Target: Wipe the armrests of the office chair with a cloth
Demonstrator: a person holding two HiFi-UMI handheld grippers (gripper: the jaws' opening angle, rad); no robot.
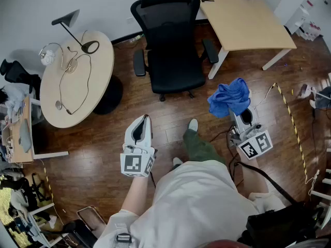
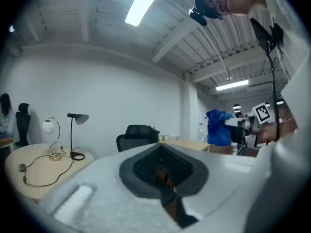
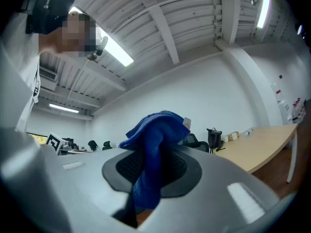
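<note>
The black office chair stands ahead on the wooden floor, with its left armrest and right armrest both bare. My right gripper is shut on a crumpled blue cloth, held in the air to the right of the chair and short of it. In the right gripper view the cloth hangs down between the jaws. My left gripper is shut and empty, pointing at the chair from a step back. The left gripper view shows the chair far off and the cloth at the right.
A round table with a desk lamp and cables stands to the left of the chair. A rectangular desk is behind it on the right. Yellow-black tape runs along the floor at right. The person's shoe is between the grippers.
</note>
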